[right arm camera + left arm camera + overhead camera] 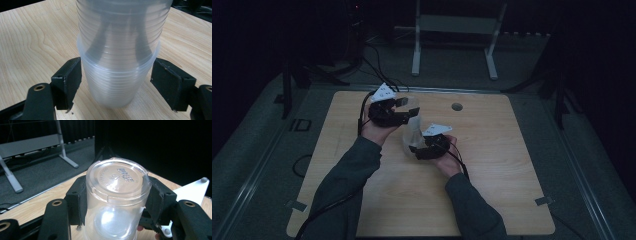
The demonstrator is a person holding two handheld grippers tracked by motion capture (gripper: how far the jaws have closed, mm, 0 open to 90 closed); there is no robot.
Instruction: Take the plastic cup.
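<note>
The pale wooden surface (492,165) carries 1 hole (457,106) near its far edge. Over its middle hangs a stack of clear, ribbed plastic cups (412,131), nested inside each other, too many to count; the end cup shows an embossed round base (117,176). The left hand-held gripper (404,102) has its 2 black jaws pressed against the far end of the stack. The right hand-held gripper (414,147) sits around the near end, jaws slightly apart from the rims.
</note>
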